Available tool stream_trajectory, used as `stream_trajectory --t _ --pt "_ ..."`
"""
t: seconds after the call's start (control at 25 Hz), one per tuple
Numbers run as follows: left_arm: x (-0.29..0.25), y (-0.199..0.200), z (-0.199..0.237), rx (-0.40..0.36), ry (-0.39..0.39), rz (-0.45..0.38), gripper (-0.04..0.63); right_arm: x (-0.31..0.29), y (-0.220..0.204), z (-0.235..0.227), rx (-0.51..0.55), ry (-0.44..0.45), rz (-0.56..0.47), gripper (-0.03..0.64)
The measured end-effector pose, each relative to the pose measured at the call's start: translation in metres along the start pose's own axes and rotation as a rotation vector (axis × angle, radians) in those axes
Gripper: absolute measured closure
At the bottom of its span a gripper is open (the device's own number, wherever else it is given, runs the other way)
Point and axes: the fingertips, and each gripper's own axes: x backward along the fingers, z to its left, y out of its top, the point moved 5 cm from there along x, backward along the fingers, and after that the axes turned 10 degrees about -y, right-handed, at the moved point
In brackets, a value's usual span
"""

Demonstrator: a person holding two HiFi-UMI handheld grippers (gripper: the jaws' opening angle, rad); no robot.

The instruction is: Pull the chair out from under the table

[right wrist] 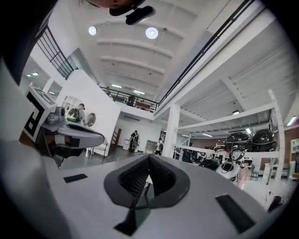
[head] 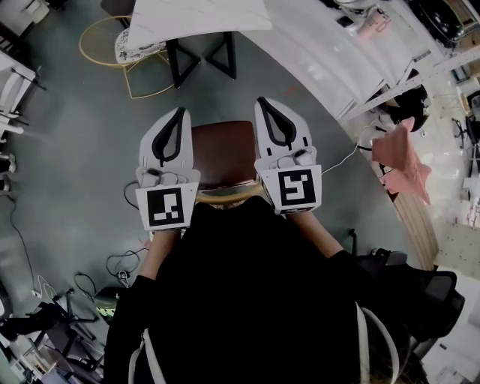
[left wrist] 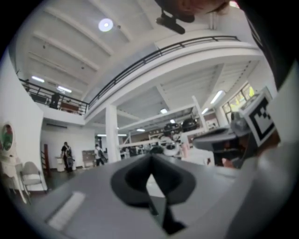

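Note:
Seen from the head view, the chair (head: 222, 152), with a dark red seat and a wooden back rail, stands on the grey floor, apart from the white-topped table (head: 199, 19) with black legs. Both grippers are held up side by side over the chair and touch nothing. My left gripper (head: 178, 114) is above the seat's left edge and my right gripper (head: 263, 103) above its right edge. In the left gripper view the left gripper (left wrist: 150, 159) points level into the hall, shut and empty. The right gripper (right wrist: 148, 161) in its own view is likewise shut and empty.
A gold wire chair (head: 120, 46) stands left of the table. A long white counter (head: 337, 64) runs along the right, with a pink cloth (head: 401, 161) hanging near it. Cables (head: 120, 262) lie on the floor at lower left. A black office chair (head: 424, 292) is at lower right.

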Motion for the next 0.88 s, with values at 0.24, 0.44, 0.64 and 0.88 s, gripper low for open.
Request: stream_trajectory --t 0.24,0.44,0.64,0.88 --pt "0.004 -0.003 0.001 0.02 0.015 0.008 0.588 0.0 -0.002 0.001 -0.032 0.005 0.013 0.597" --pt "0.008 -0.004 0.0 0.012 0.016 0.02 0.588 0.004 -0.006 0.002 -0.042 0.009 0.032 0.597" --pt "0.007 -0.009 -0.003 0.017 0.007 0.029 0.588 0.005 -0.01 0.002 -0.047 0.01 0.048 0.595" --pt "0.003 -0.01 -0.009 0.018 -0.007 0.039 0.588 0.007 -0.016 -0.003 -0.061 0.004 0.064 0.595"
